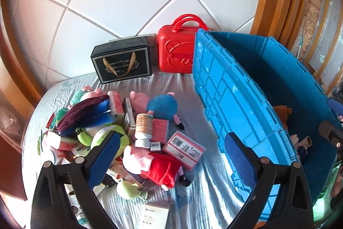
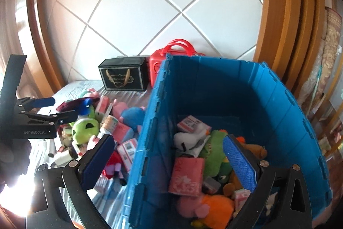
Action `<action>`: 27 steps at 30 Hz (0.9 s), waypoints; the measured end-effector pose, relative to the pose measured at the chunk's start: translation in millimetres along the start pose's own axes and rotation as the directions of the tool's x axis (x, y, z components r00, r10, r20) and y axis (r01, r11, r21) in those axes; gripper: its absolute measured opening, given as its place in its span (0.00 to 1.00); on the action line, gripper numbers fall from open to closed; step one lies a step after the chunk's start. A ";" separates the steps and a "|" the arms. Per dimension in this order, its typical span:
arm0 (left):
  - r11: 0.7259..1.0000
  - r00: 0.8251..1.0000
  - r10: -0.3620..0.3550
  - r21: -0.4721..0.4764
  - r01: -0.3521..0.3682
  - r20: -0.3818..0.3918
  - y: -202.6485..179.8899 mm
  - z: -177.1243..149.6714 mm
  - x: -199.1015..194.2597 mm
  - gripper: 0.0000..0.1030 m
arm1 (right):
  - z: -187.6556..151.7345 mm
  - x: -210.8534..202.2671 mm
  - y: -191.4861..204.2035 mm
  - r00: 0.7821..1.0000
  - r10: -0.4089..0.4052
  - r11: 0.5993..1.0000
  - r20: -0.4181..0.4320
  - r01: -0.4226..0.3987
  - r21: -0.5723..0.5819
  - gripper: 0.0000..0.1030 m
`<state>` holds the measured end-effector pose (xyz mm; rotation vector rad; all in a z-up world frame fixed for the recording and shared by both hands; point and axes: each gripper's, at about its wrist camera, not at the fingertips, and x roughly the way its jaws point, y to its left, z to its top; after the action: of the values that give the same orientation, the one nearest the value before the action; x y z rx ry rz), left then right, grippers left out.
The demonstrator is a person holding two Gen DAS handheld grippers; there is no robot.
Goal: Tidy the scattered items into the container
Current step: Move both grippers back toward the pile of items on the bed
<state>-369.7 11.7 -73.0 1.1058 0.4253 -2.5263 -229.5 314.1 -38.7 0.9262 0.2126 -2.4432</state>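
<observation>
On the left of the bed [image 1: 214, 196], which is covered in a pale striped sheet, lies the heap of scattered items: a green soft toy [image 1: 107, 138], a white pill bottle [image 1: 144, 129] lying on its side with its cap toward the camera, a pink barcoded box [image 1: 184, 149], and nearest the lens a pink pig toy in a red dress [image 1: 154, 164].

The left gripper [image 1: 171, 156] hangs over this heap with its fingers spread wide and nothing between them. In the left wrist view the pig toy sits almost straight ahead between the two fingers, slightly toward the left one, its long axis running slantwise from its pink head at the left to its feet at the lower right. The barcoded box lies just beyond it, touching or nearly so.

To the right stands the blue crate [image 2: 278, 100], its near wall just beside the heap. It already holds several toys and boxes, among them a red packet [image 2: 186, 173] and an orange soft toy [image 2: 216, 207].

The right gripper [image 2: 169, 153] is likewise wide open and empty, straddling the crate's left wall with one finger over the bed and the other over the contents.

So the left hand is plainly the nearer to the pile. Judging from this, the next pick falls to it, with the pig toy best placed; closing across the toy's narrower width would need little turning.
</observation>
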 end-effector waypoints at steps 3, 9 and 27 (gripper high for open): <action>0.999 0.999 0.033 -0.028 -0.033 -0.010 35.1 -16.6 0.9 0.96 | 4.5 7.7 32.0 1.000 0.021 0.999 -0.007 -0.021 -0.029 0.99; 0.989 0.993 0.093 -0.109 -0.100 -0.066 110.1 -56.2 9.8 0.96 | 5.2 20.9 92.8 0.998 0.052 0.996 -0.023 -0.054 -0.075 0.99; 0.966 0.965 0.153 -0.174 -0.191 -0.212 260.9 -144.8 36.9 0.96 | -48.9 91.6 231.4 0.983 0.106 0.984 -0.151 -0.126 -0.129 0.99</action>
<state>-188.1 -170.1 -229.0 1.2626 0.5856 -2.1823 -140.1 94.1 -127.7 1.0239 0.3632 -2.2270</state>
